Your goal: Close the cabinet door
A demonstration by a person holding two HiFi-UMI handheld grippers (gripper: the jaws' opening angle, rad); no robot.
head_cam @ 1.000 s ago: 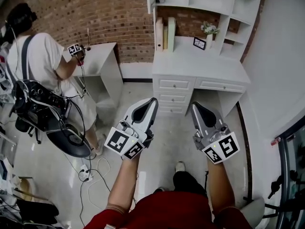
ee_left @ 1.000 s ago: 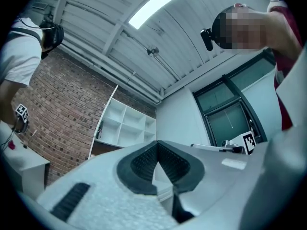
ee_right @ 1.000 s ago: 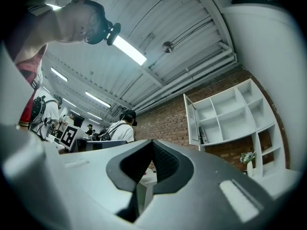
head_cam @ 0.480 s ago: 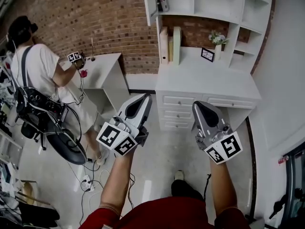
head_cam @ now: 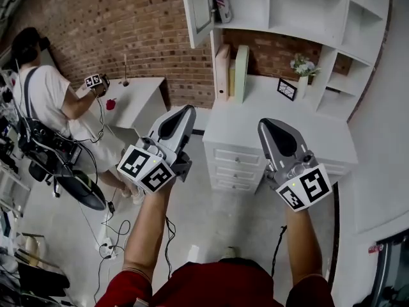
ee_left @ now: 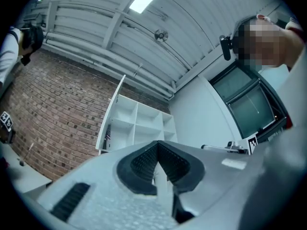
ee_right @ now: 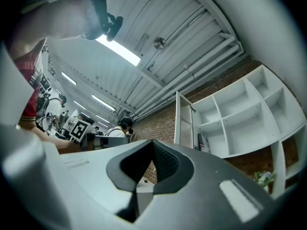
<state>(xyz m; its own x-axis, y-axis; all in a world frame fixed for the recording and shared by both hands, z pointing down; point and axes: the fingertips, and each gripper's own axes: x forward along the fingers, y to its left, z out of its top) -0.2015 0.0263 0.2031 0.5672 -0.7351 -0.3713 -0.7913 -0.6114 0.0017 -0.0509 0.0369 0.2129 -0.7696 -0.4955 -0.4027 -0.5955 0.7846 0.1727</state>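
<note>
Cabinet door [head_cam: 197,10] stands open at upper L of white shelf unit [head_cam: 300,8], hinged on the unit's L side, and a book shows in the compartment behind it. L hand-held gripper [head_cam: 184,110] & R hand-held gripper [head_cam: 266,123] both have jaws pressed together w/ nothing btwn. They are held side by side, tips angled up at the unit, well apart from the door. Judgement: closed tips suit a push, not a grasp. L one sits nearer the door, so it is the probable pusher. Door not yet touched.
</note>
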